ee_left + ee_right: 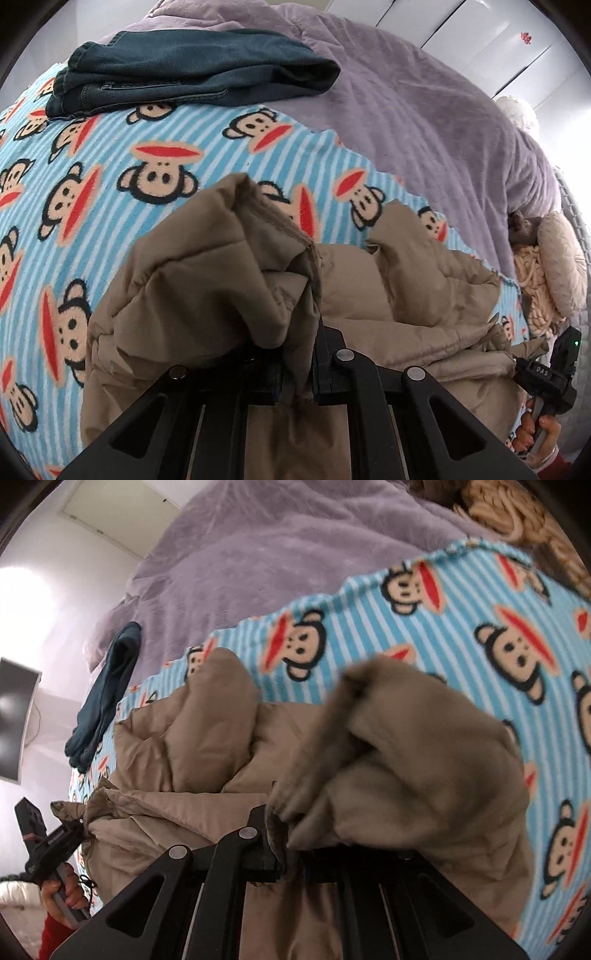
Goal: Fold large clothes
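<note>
A tan quilted puffer jacket (pixel 207 280) lies bunched on the monkey-print striped blanket (pixel 122 147). My left gripper (pixel 301 365) is shut on a raised fold of it, and the fabric drapes over the left finger. In the left wrist view, my right gripper (pixel 517 363) sits at the far right edge, pinching another part of the jacket, with a hand on its handle. In the right wrist view the jacket (pixel 406 760) is blurred and my right gripper (pixel 288 853) is shut on a bunched edge. My left gripper (pixel 83 827) shows at the lower left, clamped on the jacket's hem.
Folded dark blue jeans (pixel 184 74) lie at the far side of the blanket, and appear as jeans (pixel 107 698) at the left. A purple plush cover (pixel 424 122) spreads beyond. Cream cushions (pixel 557 266) sit at the right edge, white cupboards (pixel 480 37) behind, and a dark screen (pixel 14 716) on the wall.
</note>
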The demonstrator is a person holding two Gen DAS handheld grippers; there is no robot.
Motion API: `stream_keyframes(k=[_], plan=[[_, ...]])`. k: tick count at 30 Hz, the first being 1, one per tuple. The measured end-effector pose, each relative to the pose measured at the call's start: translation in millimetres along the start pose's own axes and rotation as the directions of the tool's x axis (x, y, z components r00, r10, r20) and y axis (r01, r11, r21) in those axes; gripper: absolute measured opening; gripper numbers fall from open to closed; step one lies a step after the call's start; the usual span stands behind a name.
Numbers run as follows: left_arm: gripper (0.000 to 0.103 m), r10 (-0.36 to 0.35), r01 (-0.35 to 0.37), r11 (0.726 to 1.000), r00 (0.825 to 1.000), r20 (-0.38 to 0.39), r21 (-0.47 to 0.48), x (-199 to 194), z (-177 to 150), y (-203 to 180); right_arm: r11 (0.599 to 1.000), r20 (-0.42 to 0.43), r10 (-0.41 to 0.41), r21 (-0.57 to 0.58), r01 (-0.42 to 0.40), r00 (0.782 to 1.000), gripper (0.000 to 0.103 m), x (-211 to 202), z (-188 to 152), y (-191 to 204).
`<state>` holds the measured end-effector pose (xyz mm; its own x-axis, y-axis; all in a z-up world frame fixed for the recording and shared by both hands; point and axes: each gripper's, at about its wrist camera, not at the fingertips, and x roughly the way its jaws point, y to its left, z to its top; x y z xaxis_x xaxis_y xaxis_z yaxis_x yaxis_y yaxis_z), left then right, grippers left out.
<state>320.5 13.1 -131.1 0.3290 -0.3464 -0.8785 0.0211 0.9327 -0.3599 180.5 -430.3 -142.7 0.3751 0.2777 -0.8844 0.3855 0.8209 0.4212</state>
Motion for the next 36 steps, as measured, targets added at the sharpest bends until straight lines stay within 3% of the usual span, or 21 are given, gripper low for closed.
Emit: stream_keyframes(k=[2,3,4,5,6,7,10,14,15,16,18,20,22,25,28,30,33,36], plan=[[0.016,0.017,-0.017,1.0,1.0,0.016,0.015,-6.1,-0.9,-4.4,0.999,0.001,0.021,0.044,-0.021,1.0,0.009,3.7,0.9,-5.6],[0.026,0.025,-0.026,0.999,0.999,0.028,0.032,-11.5,-2.0,-7.4,0.998,0.001,0.03,0.06,-0.03,1.0,0.009,2.9,1.1,-7.5],[0.05,0.033,-0.036,0.998,0.998,0.049,0.049,-18.4,-3.0,-10.5,0.997,0.002,0.034,0.063,-0.034,0.999,0.01,1.5,1.4,-8.0],[0.067,0.055,-0.062,0.996,0.994,0.093,0.068,-30.3,-5.5,-14.5,0.998,0.001,0.034,0.058,-0.034,0.999,0.011,-0.5,1.4,-7.1],[0.093,0.075,-0.085,0.993,0.988,0.135,0.076,-40.2,-7.0,-16.7,0.998,-0.001,0.032,0.052,-0.032,0.999,0.012,-2.3,1.3,-5.7],[0.096,0.083,-0.097,0.992,0.983,0.164,0.082,-48.0,-7.4,-18.2,0.999,-0.002,0.029,0.042,-0.029,1.0,0.015,-6.5,1.1,-4.0],[0.096,0.083,-0.104,0.987,0.982,0.167,0.12,-61.2,-5.4,-22.4,0.999,0.004,0.033,0.024,-0.033,0.999,0.025,-18.6,1.2,0.5],[0.094,0.086,-0.11,0.984,0.982,0.167,0.14,-65.1,-3.5,-25.1,0.999,0.002,0.048,0.012,-0.048,0.999,0.031,-33.2,2.3,5.4],[0.08,0.074,-0.098,0.984,0.984,0.163,0.148,-64.1,-4.5,-26.2,0.999,0.001,0.054,0.007,-0.054,0.999,0.04,-35.5,2.3,6.8],[0.066,0.064,-0.088,0.984,0.986,0.153,0.155,-62.2,-6.2,-27.5,0.998,0.006,0.059,-0.003,-0.059,0.998,0.058,-40.4,1.1,8.7],[0.056,0.067,-0.089,0.979,0.99,0.125,0.181,-53.1,-11.3,-33.8,0.998,0.025,0.067,-0.02,-0.066,0.997,0.068,-48.6,-2.2,12.3],[0.05,0.094,-0.126,0.957,0.987,0.132,0.26,-45.2,-20.6,-44.0,0.994,0.028,0.087,-0.063,-0.085,0.996,0.062,-56.5,-9.7,19.9],[0.05,0.159,-0.204,0.928,0.973,0.166,0.312,-36.5,-25.2,-50.0,0.99,0.013,0.085,-0.112,-0.083,0.996,0.022,-57.6,-20.1,26.9],[0.05,0.223,-0.264,0.921,0.96,0.169,0.288,-16.7,-14.6,-38.3,0.959,0.007,-0.097,-0.267,0.096,0.995,0.018,-40.4,-33.3,36.3],[0.05,0.253,-0.283,0.932,0.956,0.151,0.228,10.3,2.2,-18.9,0.933,0.056,-0.232,-0.269,0.239,0.971,0.015,-19.9,-23.6,17.4],[0.05,0.263,-0.292,0.929,0.953,0.15,0.227,25.7,8.4,-15.3,0.943,0.075,-0.247,-0.211,0.258,0.966,0.013,-10.7,-12.2,0.4],[0.05,0.27,-0.299,0.926,0.951,0.148,0.229,45.5,14.7,-14.3,0.976,0.046,-0.188,-0.107,0.192,0.981,0.01,13.2,8.0,-25.8],[0.051,0.264,-0.289,0.936,0.954,0.144,0.198,60.9,20.9,-8.1,0.978,0.053,-0.18,-0.094,0.185,0.982,0.005,30.9,15.8,-34.5]])
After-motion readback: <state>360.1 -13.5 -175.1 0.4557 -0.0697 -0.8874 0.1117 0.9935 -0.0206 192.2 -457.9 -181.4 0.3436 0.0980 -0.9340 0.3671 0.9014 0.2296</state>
